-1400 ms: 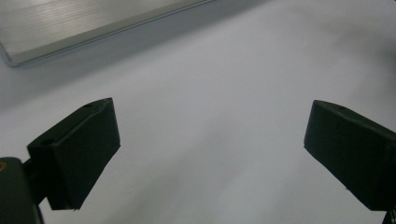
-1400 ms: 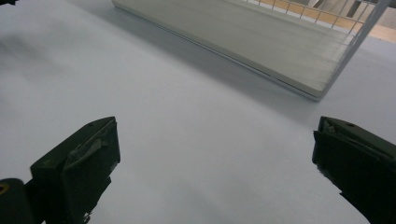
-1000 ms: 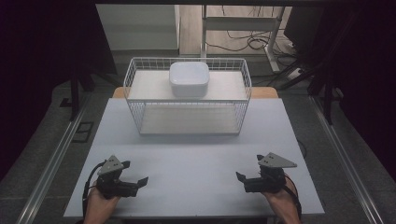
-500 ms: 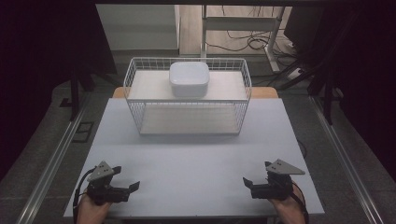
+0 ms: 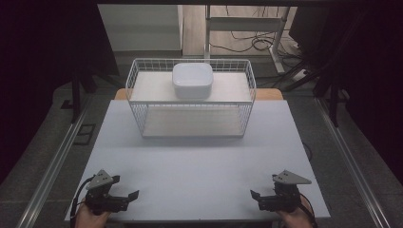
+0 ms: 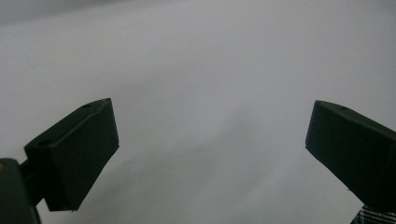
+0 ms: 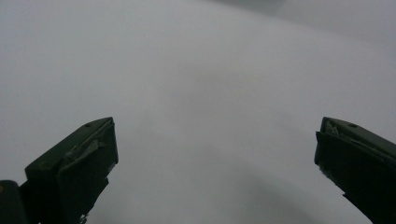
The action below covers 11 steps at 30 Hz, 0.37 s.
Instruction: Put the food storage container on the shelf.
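My left gripper (image 5: 124, 198) and right gripper (image 5: 259, 198) sat spread and empty at the frame's bottom corners. The white box (image 5: 192, 80) lay upper centre, atop the basket (image 5: 142, 115); it looked rigid, smooth, probably light, best pinched across its sides.

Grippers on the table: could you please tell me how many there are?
2. The left gripper is at the table's near left corner, the right gripper at its near right corner. Both have open, empty jaws, far from the wire basket.
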Motion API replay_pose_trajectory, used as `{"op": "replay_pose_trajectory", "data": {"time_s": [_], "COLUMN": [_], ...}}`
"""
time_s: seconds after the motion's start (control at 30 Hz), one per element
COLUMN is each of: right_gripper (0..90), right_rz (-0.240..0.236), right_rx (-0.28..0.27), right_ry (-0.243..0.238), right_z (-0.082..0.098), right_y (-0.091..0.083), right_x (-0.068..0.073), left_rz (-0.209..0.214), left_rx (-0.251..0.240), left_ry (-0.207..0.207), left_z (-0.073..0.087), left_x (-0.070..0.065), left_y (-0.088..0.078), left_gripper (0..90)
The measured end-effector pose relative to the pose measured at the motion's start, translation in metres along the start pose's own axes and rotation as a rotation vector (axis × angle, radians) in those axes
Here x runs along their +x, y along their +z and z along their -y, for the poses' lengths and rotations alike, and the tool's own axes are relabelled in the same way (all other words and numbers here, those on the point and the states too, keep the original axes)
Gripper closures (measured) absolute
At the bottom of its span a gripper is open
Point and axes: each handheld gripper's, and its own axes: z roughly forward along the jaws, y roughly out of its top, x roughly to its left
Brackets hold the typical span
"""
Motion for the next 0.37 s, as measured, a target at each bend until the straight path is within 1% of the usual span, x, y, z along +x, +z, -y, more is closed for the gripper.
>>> {"op": "replay_pose_trajectory", "data": {"time_s": [0.07,0.1,0.17,0.23,0.37], "right_gripper": [0.0,0.0,0.0,0.0,0.0], "right_rz": [-0.002,0.009,0.008,0.002,-0.001], "right_rx": [0.016,0.006,0.005,0.005,0.006], "right_ry": [0.005,0.010,0.012,0.036,0.043], "right_z": [0.0025,0.0027,0.0030,0.0033,0.0034], "right_y": [0.0005,-0.0008,-0.0010,-0.0008,-0.0003], "right_x": [0.0002,0.0005,0.0002,-0.0025,-0.0039], "left_rz": [0.002,0.005,0.007,0.012,0.012], "left_rx": [-0.004,-0.003,-0.003,-0.004,0.001], "left_ry": [-0.008,-0.015,-0.020,-0.033,-0.033], "left_z": [0.0004,0.0006,0.0007,0.0008,0.0003], "left_x": [0.0007,0.0016,0.0020,0.0031,0.0032], "left_y": [-0.0004,-0.0003,-0.0001,0.0000,0.0007], "left_gripper": [2.4,2.4,2.5,2.6,2.8]}}
